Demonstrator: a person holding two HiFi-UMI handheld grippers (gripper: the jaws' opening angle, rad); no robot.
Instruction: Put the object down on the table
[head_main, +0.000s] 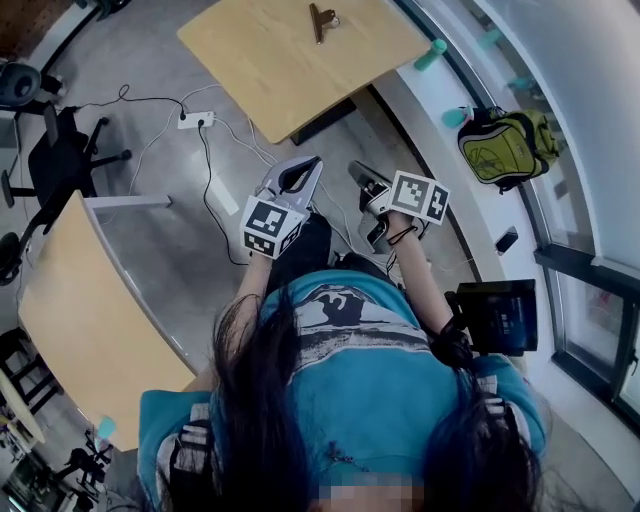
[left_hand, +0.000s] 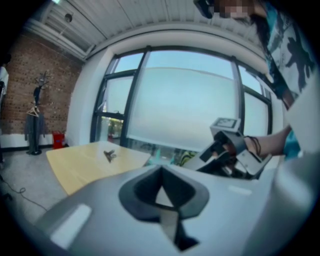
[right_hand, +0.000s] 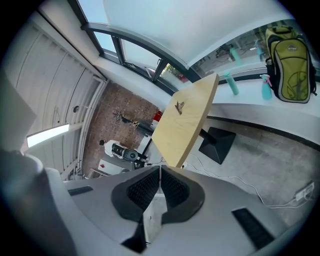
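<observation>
A small brown metal clip (head_main: 322, 20) lies on the light wooden table (head_main: 290, 70) far ahead of me; the same clip (left_hand: 109, 155) shows in the left gripper view, and again as the clip (right_hand: 179, 106) in the right gripper view. Both grippers hang over the floor in front of the person, well short of the table. My left gripper (head_main: 316, 162) has its jaws shut tip to tip, empty (left_hand: 161, 168). My right gripper (head_main: 356, 171) is shut too, with nothing between its ribbed pads (right_hand: 160, 168). It appears to the right in the left gripper view (left_hand: 227, 150).
A green backpack (head_main: 505, 145) and teal bottles (head_main: 432, 53) stand on the white window ledge at right. Cables and a power strip (head_main: 197, 120) lie on the floor. A second wooden table (head_main: 80, 320) is at left, with a black chair (head_main: 60, 150) behind it.
</observation>
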